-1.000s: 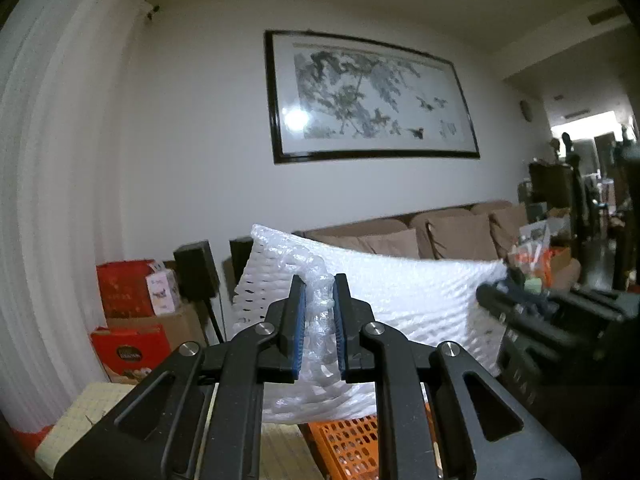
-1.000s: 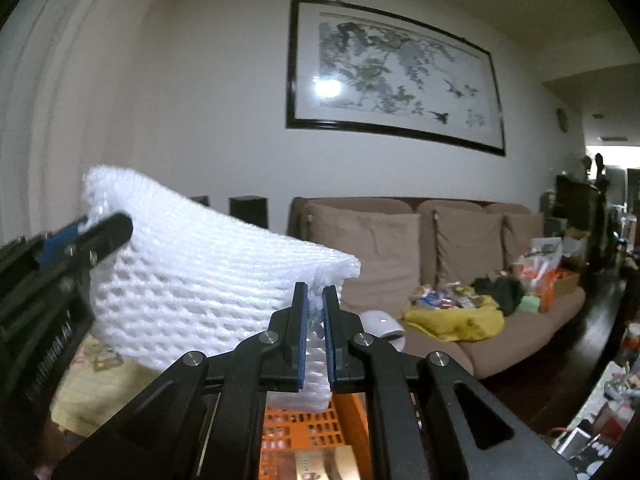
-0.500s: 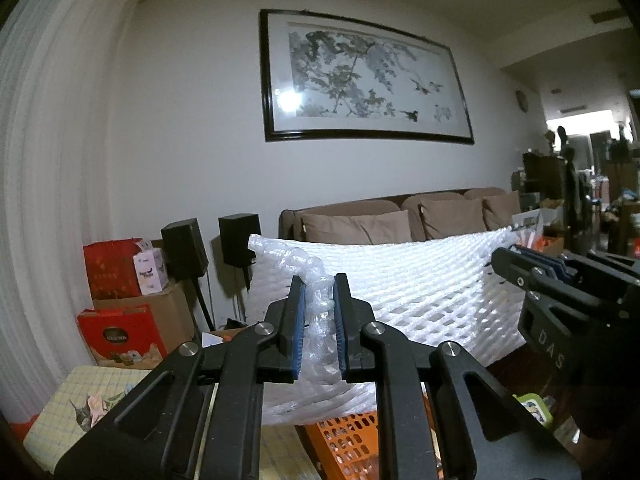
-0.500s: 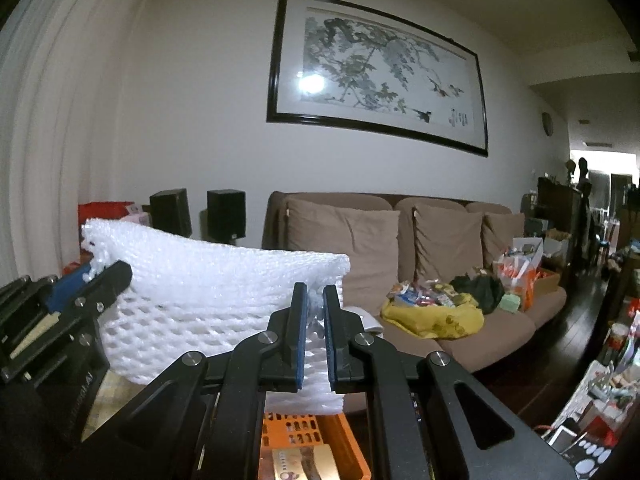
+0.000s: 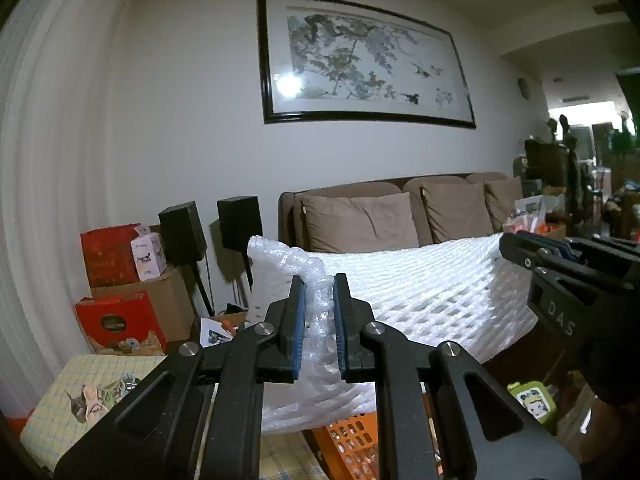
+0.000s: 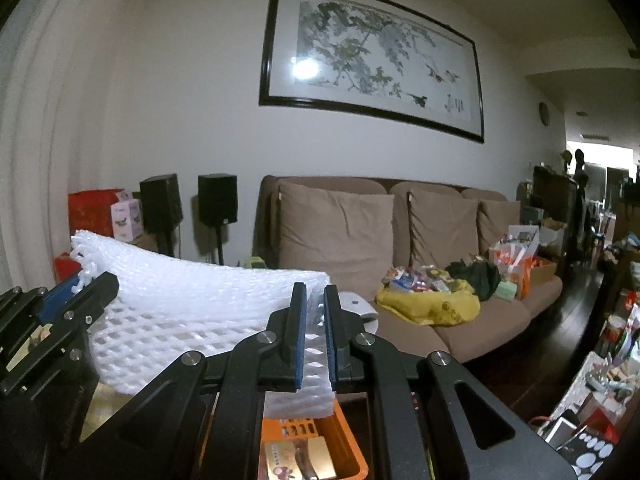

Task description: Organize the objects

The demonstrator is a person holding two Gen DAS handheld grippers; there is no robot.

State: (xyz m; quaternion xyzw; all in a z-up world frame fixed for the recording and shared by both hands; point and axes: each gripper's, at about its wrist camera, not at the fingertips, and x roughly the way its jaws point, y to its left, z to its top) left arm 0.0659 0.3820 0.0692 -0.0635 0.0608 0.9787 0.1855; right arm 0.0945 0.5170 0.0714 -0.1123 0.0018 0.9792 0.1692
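Note:
A white foam net sheet (image 5: 420, 288) hangs stretched between both grippers, above an orange basket (image 5: 352, 448). My left gripper (image 5: 319, 280) is shut on the sheet's bunched left end. My right gripper (image 6: 315, 292) is shut on the sheet's (image 6: 192, 304) other end. In the left wrist view the right gripper (image 5: 520, 242) shows at the right edge; in the right wrist view the left gripper (image 6: 86, 284) shows at the left edge. The orange basket (image 6: 352, 452) below holds some small boxes.
A brown sofa (image 6: 400, 240) with cushions and piled items stands against the wall under a framed painting (image 6: 372, 60). Two black speakers (image 5: 236, 220) and red boxes (image 5: 116, 320) stand left. A yellow checked cloth (image 5: 64, 400) covers the surface at lower left. Clutter fills the floor at right.
Both grippers have sunk with the foam sheet, which now hangs lower and flatter against the sofa. The grips are unchanged.

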